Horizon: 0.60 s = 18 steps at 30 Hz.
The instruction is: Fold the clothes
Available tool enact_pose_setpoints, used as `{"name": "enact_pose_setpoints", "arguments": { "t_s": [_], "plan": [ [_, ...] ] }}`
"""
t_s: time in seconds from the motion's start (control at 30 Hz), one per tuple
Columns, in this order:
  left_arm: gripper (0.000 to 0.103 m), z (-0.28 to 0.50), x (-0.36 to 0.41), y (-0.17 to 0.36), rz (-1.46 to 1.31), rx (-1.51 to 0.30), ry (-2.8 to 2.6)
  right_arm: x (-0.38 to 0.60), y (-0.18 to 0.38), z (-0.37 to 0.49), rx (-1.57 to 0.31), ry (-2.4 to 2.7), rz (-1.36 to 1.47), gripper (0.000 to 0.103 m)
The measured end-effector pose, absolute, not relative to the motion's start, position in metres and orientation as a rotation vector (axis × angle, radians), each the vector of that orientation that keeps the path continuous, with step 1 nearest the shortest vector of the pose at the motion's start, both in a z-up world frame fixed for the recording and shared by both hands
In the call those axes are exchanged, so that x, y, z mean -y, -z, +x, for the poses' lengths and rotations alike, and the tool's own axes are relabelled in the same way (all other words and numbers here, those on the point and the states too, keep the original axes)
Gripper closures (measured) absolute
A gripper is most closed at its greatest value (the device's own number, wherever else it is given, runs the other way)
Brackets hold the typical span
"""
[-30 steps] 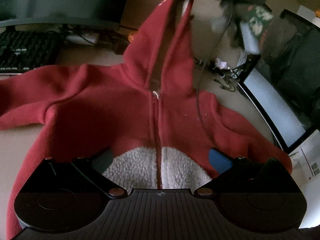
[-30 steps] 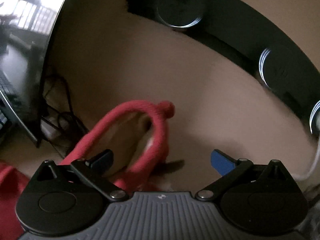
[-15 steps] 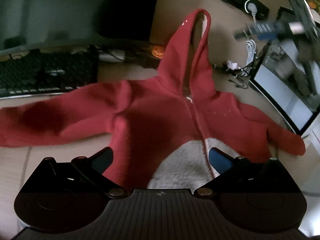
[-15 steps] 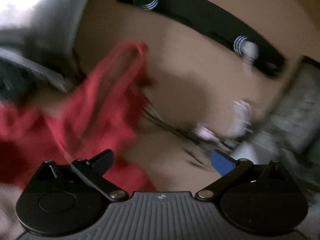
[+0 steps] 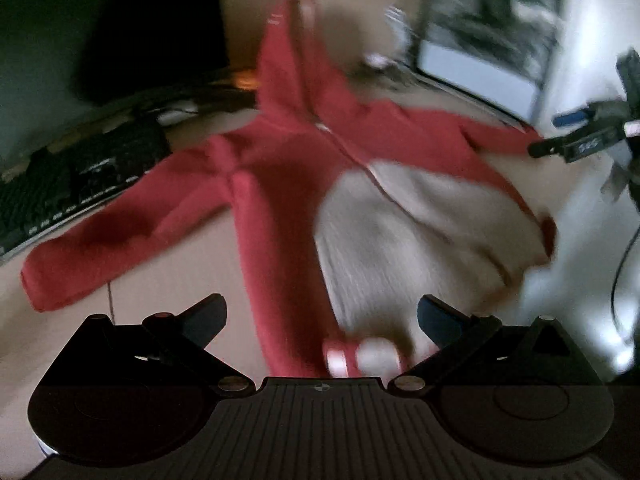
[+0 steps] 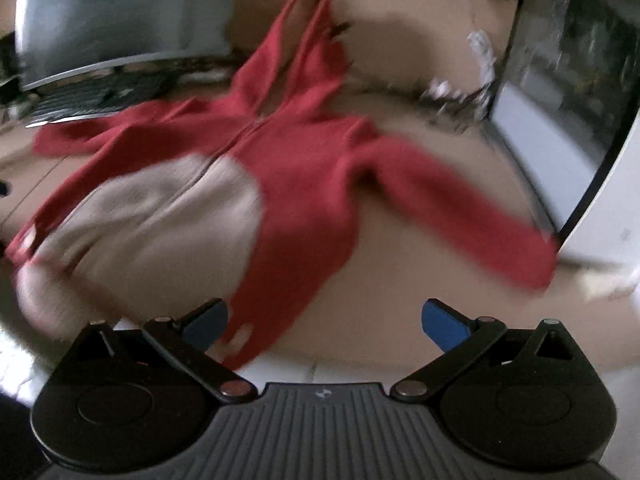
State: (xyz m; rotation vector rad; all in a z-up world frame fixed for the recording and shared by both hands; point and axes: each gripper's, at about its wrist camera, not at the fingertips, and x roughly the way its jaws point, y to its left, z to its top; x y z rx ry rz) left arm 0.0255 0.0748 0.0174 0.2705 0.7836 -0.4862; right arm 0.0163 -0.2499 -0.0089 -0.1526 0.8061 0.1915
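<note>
Since the hood was released, hoodie (image 5: pixel 280 184) flat, both claws gaping.

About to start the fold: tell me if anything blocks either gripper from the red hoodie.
Nothing visible does. The red hoodie lies spread flat on the desk, right before the open left gripper and open right gripper.

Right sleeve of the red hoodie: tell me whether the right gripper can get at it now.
Probably yes. The right gripper is open and empty, and the right sleeve lies flat on the table ahead of it, uncovered.
</note>
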Motion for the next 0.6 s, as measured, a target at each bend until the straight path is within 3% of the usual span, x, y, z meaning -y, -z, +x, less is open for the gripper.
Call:
{"name": "enact_pose_setpoints", "arguments": {
  "t_s": [0.27, 0.47, 0.6],
  "plan": [
    [0.000, 0.022, -0.063, 0.011, 0.334, -0.873, 0.230, 0.204, 0.076, 0.000, -0.797, -0.102, -0.155, 0.000],
    [0.000, 0.041, -0.071, -0.021, 0.345, -0.746, -0.055, 0.234, -0.011, -0.003, -0.472, 0.082, -0.144, 0.000],
    [0.000, 0.039, -0.085, -0.053, 0.281, -0.690, -0.080, 0.254, -0.015, 0.010, -0.534, 0.055, -0.107, 0.000]
  ]
}}
